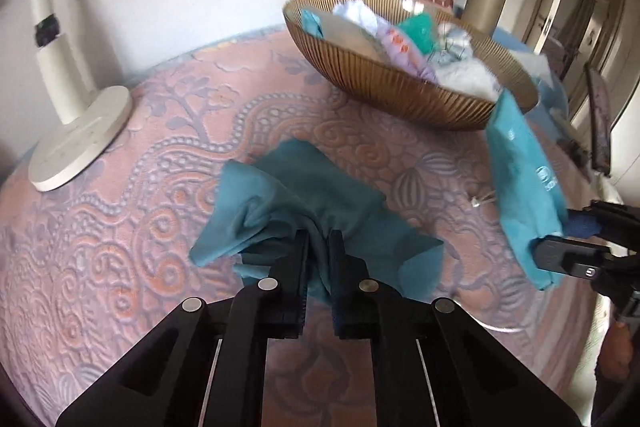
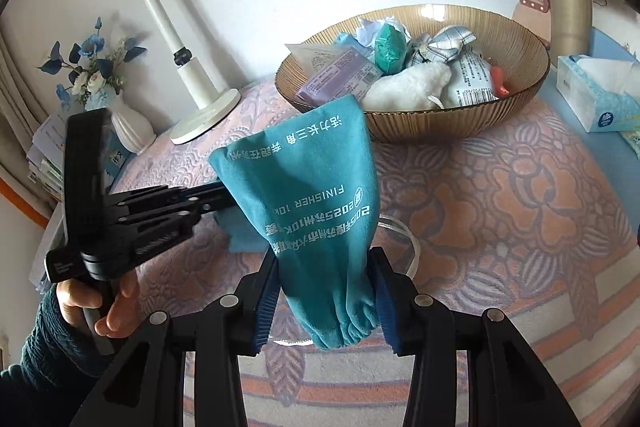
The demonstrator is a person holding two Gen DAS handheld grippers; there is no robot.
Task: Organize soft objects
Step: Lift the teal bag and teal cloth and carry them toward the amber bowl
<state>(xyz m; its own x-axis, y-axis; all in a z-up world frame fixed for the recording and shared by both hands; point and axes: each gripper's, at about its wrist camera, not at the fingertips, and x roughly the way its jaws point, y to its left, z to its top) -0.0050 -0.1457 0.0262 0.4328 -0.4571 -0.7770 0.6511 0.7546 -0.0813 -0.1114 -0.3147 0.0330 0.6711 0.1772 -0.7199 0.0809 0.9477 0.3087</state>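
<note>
- The left gripper is pinching one bunched end of the teal microfibre cloth with white printed lettering, jaws pressed together.
- The right gripper is clamping the other gathered end, so the cloth is hanging between them above the pink embossed tablecloth, near the ribbed amber glass bowl.
- It is looking light, limp and slightly slippery (edges sagging freely); corners seem the best holds.
</note>
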